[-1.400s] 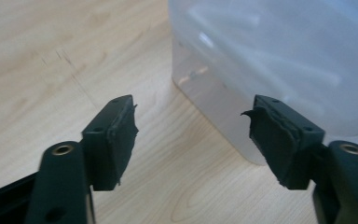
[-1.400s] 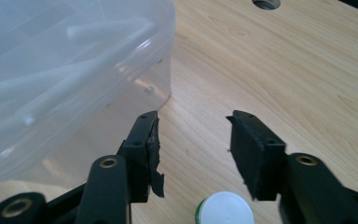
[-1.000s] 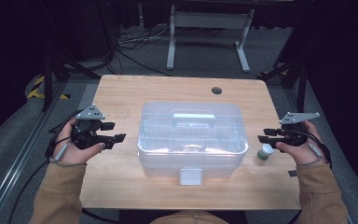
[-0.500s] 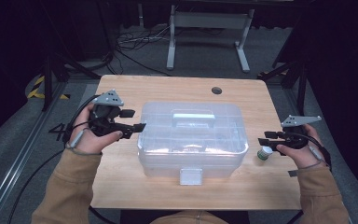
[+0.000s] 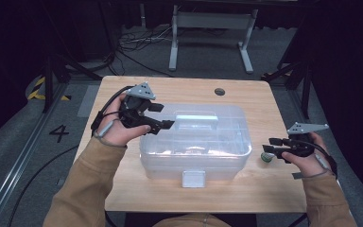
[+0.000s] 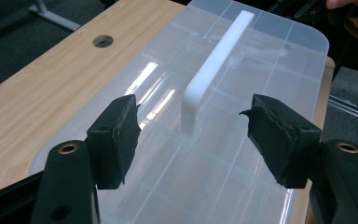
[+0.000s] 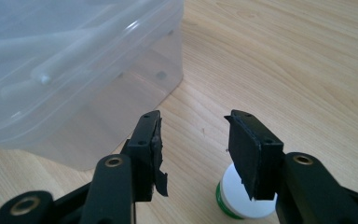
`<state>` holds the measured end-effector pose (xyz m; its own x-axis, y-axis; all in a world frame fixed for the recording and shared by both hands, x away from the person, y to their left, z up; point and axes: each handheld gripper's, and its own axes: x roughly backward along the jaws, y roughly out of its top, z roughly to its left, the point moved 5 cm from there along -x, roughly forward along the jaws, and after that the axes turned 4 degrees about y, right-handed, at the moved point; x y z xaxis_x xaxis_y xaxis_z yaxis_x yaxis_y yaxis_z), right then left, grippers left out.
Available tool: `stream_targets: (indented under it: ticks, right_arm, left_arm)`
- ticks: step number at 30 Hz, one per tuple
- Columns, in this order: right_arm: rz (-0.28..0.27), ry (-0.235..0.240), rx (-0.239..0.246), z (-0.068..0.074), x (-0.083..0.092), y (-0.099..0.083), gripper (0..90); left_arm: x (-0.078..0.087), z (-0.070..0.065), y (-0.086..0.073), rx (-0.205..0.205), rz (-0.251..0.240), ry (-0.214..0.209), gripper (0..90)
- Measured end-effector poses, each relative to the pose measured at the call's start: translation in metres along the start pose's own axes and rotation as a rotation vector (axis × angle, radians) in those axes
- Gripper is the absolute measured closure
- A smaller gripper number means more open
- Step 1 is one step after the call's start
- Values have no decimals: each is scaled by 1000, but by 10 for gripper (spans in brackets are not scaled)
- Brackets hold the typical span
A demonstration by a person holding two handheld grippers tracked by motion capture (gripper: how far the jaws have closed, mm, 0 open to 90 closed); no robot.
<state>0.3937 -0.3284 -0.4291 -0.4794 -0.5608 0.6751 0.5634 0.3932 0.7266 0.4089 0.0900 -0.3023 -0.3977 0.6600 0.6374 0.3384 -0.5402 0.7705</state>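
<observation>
One clear plastic box, lid on, is sitting mid-table; 1 white handle is running along the lid centre, w/ its long axis lying left-right across the table in the high view.

Key relation: in the left gripper view, the handle is running straight away from the left gripper, its near end sitting just ahead of and between the jaws, slightly below them. Long axis is lining up w/ the gripper's pointing direction, not crossing it, so jaws are straddling the bar's width. Judgement: a short push fwd and down looks like enough for a pinch on the near end.

Left gripper: jaws have just been opening, now standing wide apart, nothing between the pads yet, hovering over the lid's left end. This is the nearer tool to the handle.

Right gripper: jaws have just been opening and are now part-way apart, gripping nothing, hanging low by the box's right wall.

One small jar, white cap w/ green rim, is standing on the table just below the right jaws, beside the box, apart from it. Also visible at.

Count: 1 box, 1 handle, 1 front latch, 1 jar, 2 grippers, 1 cable hole in the table top. Box contents are looking too blurred to tell.
</observation>
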Motion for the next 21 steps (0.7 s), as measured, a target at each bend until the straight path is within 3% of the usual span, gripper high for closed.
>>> stream_targets:
  ticks: [12, 21]
  right_arm:
    - [-9, -11, -24, 3, 8, -13, 541]
    - [-6, -17, -40, 5, 12, -20, 541]
  left_arm:
    - [-32, -8, 15, -45, 40, -56, 327]
    - [-57, -9, 16, -67, 80, -56, 325]
